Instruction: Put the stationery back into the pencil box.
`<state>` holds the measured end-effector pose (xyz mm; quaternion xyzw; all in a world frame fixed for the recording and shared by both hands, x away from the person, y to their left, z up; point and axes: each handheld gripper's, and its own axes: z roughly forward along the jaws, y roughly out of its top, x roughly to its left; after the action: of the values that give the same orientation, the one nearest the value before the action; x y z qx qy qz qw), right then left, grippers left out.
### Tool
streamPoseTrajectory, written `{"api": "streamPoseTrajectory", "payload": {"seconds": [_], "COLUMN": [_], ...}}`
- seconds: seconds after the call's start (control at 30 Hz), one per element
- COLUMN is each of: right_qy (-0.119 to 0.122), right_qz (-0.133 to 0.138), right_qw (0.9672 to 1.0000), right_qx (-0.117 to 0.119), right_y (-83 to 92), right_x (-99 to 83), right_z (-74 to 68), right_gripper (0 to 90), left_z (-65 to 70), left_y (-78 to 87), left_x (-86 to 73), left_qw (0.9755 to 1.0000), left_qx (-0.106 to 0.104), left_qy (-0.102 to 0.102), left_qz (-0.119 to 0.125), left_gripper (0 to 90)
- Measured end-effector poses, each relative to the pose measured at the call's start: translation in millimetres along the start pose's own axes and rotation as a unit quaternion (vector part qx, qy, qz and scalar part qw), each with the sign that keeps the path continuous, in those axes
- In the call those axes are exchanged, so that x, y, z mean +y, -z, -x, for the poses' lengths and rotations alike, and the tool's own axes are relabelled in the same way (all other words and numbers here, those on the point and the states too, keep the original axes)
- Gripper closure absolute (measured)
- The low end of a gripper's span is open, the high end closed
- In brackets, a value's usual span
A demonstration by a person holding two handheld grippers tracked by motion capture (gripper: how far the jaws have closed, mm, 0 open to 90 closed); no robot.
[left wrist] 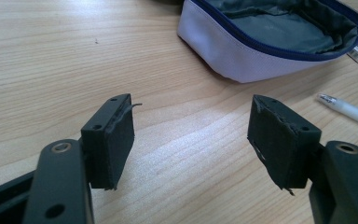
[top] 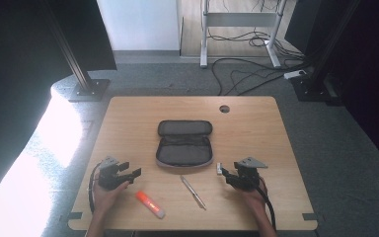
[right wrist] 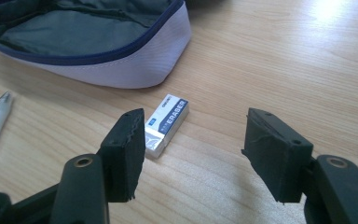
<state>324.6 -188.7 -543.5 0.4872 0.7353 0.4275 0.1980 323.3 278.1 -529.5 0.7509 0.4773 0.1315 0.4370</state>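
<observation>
Here, an eraser (right wrist: 167, 123) is seen just ahead of the wide-open, empty right gripper (right wrist: 191, 156); the left gripper (left wrist: 191, 140) is likewise spread empty, a pouch (left wrist: 242, 51) lying beyond it.

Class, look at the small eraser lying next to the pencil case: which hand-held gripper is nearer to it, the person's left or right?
Right. The right hand-held gripper sits just short of the eraser, jaws open. The left hand-held gripper is across the table, beyond the pen from it.

Wooden table (top: 128, 118), open pencil case (top: 184, 143) at centre, eraser (top: 219, 169), pen (top: 193, 192), glue stick (top: 150, 204)
</observation>
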Motion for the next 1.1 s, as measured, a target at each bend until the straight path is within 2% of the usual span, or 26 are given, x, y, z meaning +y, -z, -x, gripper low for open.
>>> {"api": "streamPoseTrajectory", "payload": {"seconds": [0.33, 0.6, 0.63, 0.83, 1.1], "right_qy": [-0.001, 0.014, 0.017, 0.027, 0.039], "right_qz": [-0.002, -0.023, -0.028, -0.045, -0.047], "right_qw": [1.0000, 0.9996, 0.9994, 0.9985, 0.9975], "right_qx": [0.000, 0.000, -0.007, -0.017, -0.037], "right_y": [-6.0, -19.2, -22.3, -33.1, -33.2], "right_x": [2.8, 6.9, 7.3, 7.0, 6.7], "right_z": [-2.1, -16.4, -18.2, -26.3, -30.5], "right_gripper": [41.1, 42.3, 43.1, 46.7, 54.8], "left_z": [-3.9, -4.2, -4.1, -4.2, -3.2], "left_y": [1.3, 1.8, 1.7, 0.9, 0.9], "left_x": [-0.8, -1.3, -1.4, -1.5, -2.0], "left_qw": [1.0000, 1.0000, 1.0000, 1.0000, 1.0000], "left_qx": [-0.003, -0.001, 0.000, -0.001, 0.001], "left_qy": [0.008, 0.007, 0.005, 0.006, 0.004], "left_qz": [0.003, 0.002, 0.000, 0.001, 0.000], "left_gripper": [32.2, 32.3, 32.7, 33.3, 33.5]}}
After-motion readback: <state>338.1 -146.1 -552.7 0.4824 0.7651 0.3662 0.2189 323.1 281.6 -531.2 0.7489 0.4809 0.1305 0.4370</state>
